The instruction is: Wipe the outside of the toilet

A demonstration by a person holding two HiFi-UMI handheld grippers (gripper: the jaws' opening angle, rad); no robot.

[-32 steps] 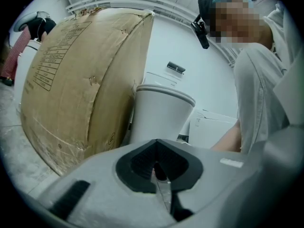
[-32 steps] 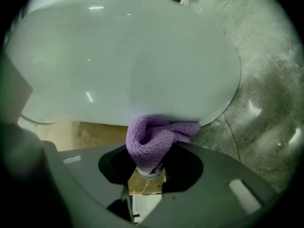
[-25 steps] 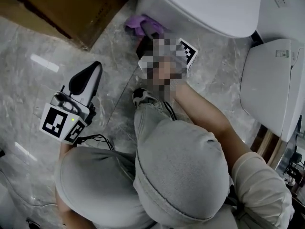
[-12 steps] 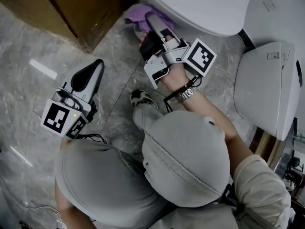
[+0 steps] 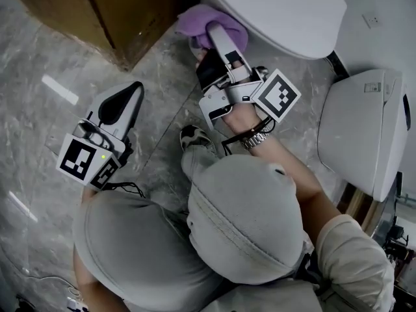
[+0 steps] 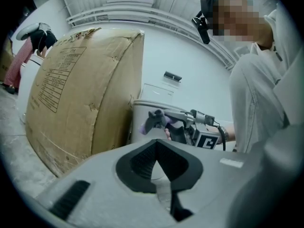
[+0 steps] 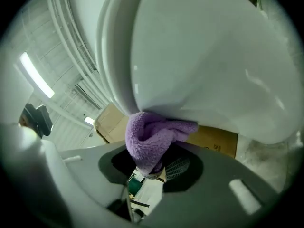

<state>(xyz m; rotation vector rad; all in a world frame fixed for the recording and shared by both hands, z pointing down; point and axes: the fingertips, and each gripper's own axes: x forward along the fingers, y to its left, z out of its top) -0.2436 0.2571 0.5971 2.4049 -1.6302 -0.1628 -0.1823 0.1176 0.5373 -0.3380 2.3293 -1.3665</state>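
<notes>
A white toilet (image 5: 286, 8) stands at the top of the head view, and its bowl (image 7: 204, 56) fills the right gripper view. My right gripper (image 5: 218, 34) is shut on a purple cloth (image 5: 211, 21), and the cloth (image 7: 152, 137) presses against the underside of the bowl's outer wall. My left gripper (image 5: 123, 106) hangs shut and holds nothing, low over the floor to the left. From the left gripper view I see the right gripper (image 6: 164, 120) with the cloth at the toilet (image 6: 142, 115).
A large cardboard box (image 5: 91, 12) stands on the grey marble floor (image 5: 39, 96) just left of the toilet. A white lidded unit (image 5: 361, 129) sits at the right. The person's knees (image 5: 247, 220) fill the lower middle.
The right gripper has pushed the purple cloth further up and forward along the toilet's side. The left gripper has hardly moved.
</notes>
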